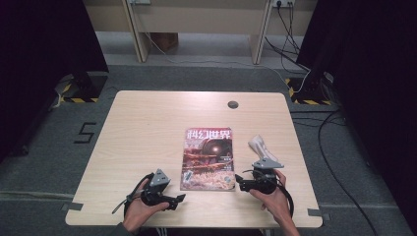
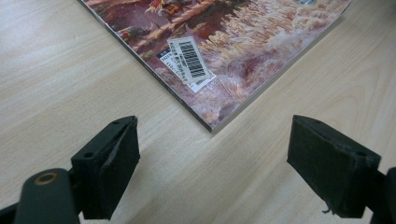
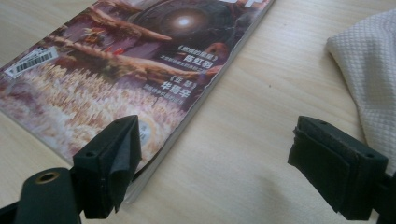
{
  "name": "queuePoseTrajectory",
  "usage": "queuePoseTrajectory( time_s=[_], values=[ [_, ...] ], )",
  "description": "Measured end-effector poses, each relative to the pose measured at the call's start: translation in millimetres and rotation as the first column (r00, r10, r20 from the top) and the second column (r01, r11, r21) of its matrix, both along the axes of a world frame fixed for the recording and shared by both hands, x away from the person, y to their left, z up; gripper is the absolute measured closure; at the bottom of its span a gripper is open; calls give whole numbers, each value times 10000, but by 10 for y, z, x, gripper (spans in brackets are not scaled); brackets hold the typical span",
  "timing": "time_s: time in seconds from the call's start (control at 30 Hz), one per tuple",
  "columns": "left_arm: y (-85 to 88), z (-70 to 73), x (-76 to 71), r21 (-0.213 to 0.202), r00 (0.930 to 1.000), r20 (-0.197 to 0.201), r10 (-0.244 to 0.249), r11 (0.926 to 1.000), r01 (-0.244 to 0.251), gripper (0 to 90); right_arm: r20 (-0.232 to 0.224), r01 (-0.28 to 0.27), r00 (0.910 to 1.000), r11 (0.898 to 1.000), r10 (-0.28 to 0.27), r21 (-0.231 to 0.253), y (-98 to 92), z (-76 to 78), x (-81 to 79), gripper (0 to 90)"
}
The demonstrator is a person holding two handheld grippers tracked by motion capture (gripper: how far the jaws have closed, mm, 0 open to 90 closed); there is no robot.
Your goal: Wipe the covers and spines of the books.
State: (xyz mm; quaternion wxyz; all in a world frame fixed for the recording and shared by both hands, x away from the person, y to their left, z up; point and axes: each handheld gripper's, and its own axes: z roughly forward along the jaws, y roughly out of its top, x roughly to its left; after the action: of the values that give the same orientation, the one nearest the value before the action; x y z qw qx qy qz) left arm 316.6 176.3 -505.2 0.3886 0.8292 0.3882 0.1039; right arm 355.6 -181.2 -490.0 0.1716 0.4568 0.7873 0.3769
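Note:
A magazine (image 1: 208, 158) with a red-brown illustrated cover lies flat and closed in the middle of the wooden table (image 1: 147, 123). My left gripper (image 1: 178, 200) rests near the front edge, left of the magazine, open and empty; its view shows the magazine's near corner with a barcode sticker (image 2: 189, 59) just beyond the jaws (image 2: 212, 163). My right gripper (image 1: 239, 181) is by the magazine's lower right corner, open with nothing between its jaws (image 3: 212, 165); its left jaw overlaps the magazine's edge (image 3: 187, 70) in its view. A folded white cloth (image 1: 260, 147) lies just right of the magazine.
A small round grommet (image 1: 233, 104) sits near the table's far edge. Cables (image 1: 305, 88) trail over the grey floor on the right, and a desk frame stands beyond the table. A white textured cloth (image 3: 373, 70) lies to the right of my right gripper.

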Motion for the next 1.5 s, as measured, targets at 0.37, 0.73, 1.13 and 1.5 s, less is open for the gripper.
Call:
queuePoseTrajectory(
  time_s=[0.37,0.73,1.13,1.5],
  values=[
    [11,1,-11,-50,10000,2,1,10000,-1,163,-139,-72,9999,9999,70,-130,71,-36,-157,166],
    [3,-6,-14,0,10000,-36,-22,10000,22,163,-293,-304,9991,9985,291,-446,88,-69,-349,166],
    [9,-5,-18,-4,10000,-47,-5,10000,5,164,-520,-802,9957,9951,772,-585,64,-97,-539,175],
    [1,-8,-20,35,10000,-32,-41,10000,41,164,-758,-818,9943,9923,749,-929,4,-121,-643,175]
  ],
)
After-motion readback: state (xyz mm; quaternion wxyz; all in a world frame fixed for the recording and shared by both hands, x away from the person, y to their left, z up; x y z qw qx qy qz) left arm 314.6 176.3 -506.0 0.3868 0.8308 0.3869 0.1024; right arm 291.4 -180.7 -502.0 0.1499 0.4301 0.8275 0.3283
